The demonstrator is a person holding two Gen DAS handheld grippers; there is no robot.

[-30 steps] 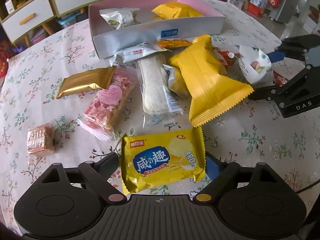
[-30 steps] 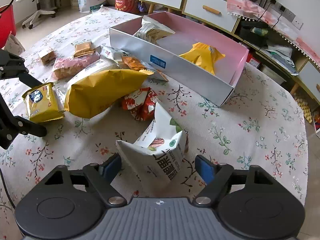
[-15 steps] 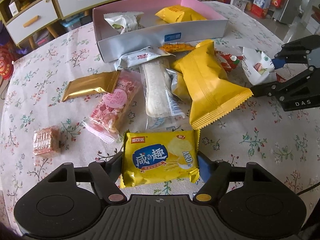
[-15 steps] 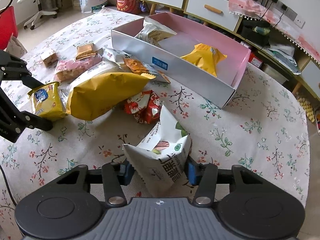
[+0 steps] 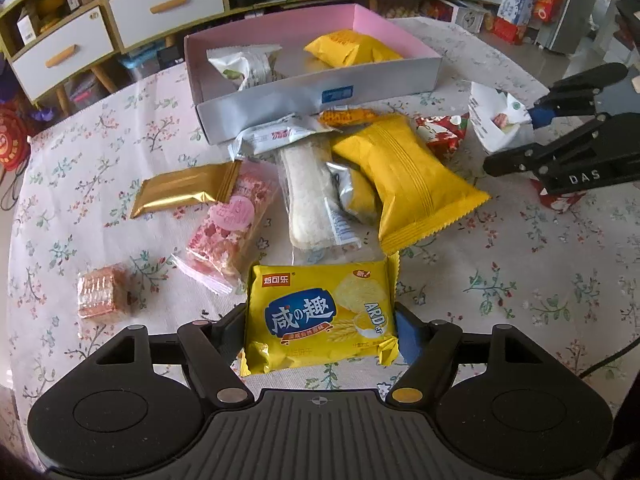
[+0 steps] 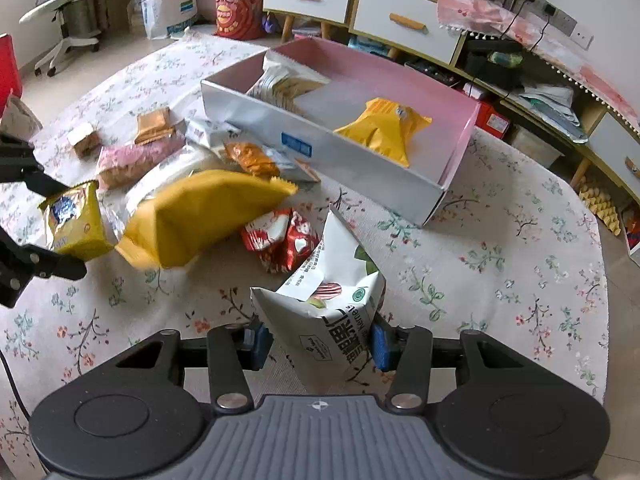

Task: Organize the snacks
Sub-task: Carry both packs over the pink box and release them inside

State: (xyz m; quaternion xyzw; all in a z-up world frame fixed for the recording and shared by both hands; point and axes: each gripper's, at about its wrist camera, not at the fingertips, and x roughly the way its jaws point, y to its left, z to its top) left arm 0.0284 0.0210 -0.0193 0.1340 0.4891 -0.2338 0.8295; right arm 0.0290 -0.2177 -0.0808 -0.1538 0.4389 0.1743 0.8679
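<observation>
Floral tablecloth covers the round table; drawer units and shelf clutter line the top of both views.

Item 1, left view: my left gripper has its fingers pressed on the two short sides of the yellow biscuit packet, low centre of frame. The jaws have just been closing, with the packet between them. The packet's bottom corners lap over the gripper body; the left pad is hidden behind the wrapper, and only a blue sliver of the right pad shows.

Item 2, right view: my right gripper pinches the white nut bag, low centre, blue pads denting both sides. These jaws have just been closing as well. The bag's lower end is cut off by the gripper body.

Item 3: pink-lined box, upper centre of left view, holding a white pouch and a yellow pouch; much of its floor is bare.

Item 4: loose heap in front of the box: large yellow bag, long white bar, pink-heart packet, gold wrapper, red wrappers. A silver packet half under the yellow bag is hard to make out.

Item 5: small pinkish block, alone at left.

Open cloth: right of the heap in the left view; right and lower left in the right view. Table edge curves off at far left.
</observation>
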